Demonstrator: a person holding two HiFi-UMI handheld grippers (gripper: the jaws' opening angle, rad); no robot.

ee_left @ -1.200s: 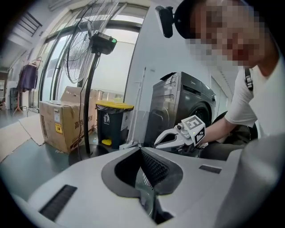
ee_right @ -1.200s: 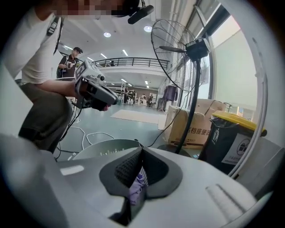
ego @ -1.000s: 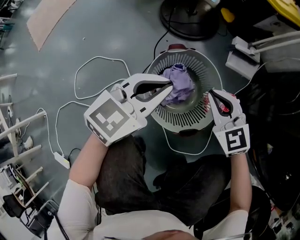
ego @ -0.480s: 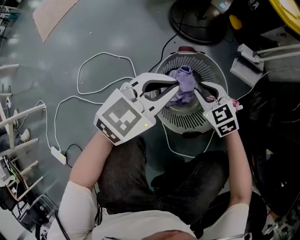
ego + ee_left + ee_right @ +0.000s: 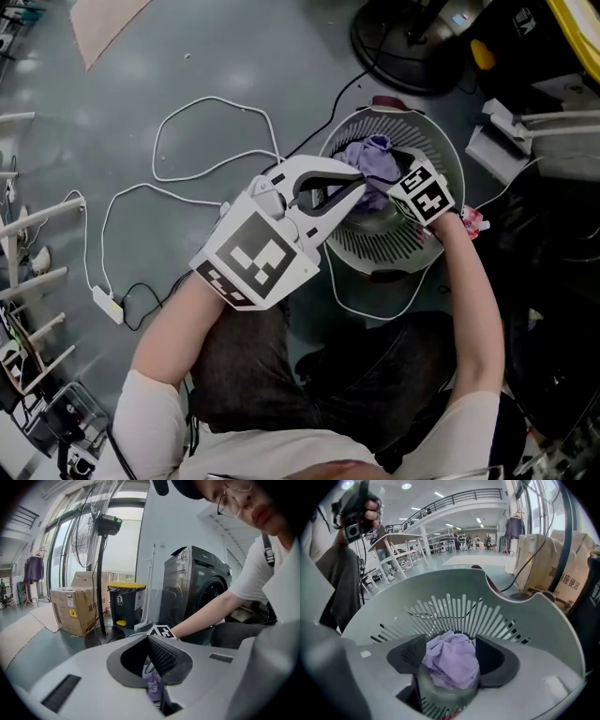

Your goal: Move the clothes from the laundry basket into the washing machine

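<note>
A pale grey slatted laundry basket (image 5: 375, 246) stands on the floor with a lavender cloth (image 5: 373, 167) bunched in it. My left gripper (image 5: 354, 184) reaches in from the left and is shut on that cloth (image 5: 151, 687), which hangs just under its closed pads. My right gripper (image 5: 401, 183) points steeply down into the basket from the right. Its jaws have just been opening and stand apart on either side of the cloth (image 5: 450, 667), above the basket's floor (image 5: 440, 616). A dark washing machine (image 5: 197, 592) stands behind in the left gripper view.
A white cable (image 5: 187, 150) loops over the floor left of the basket. A fan base (image 5: 412, 37) sits beyond it. Cardboard boxes (image 5: 70, 611) and a yellow-lidded bin (image 5: 124, 602) stand by the washer. A white rack (image 5: 28, 272) lines the left edge.
My right gripper swung from the basket's right rim down into the basket beside the cloth, and its jaws spread. The left gripper stayed closed on the cloth.
</note>
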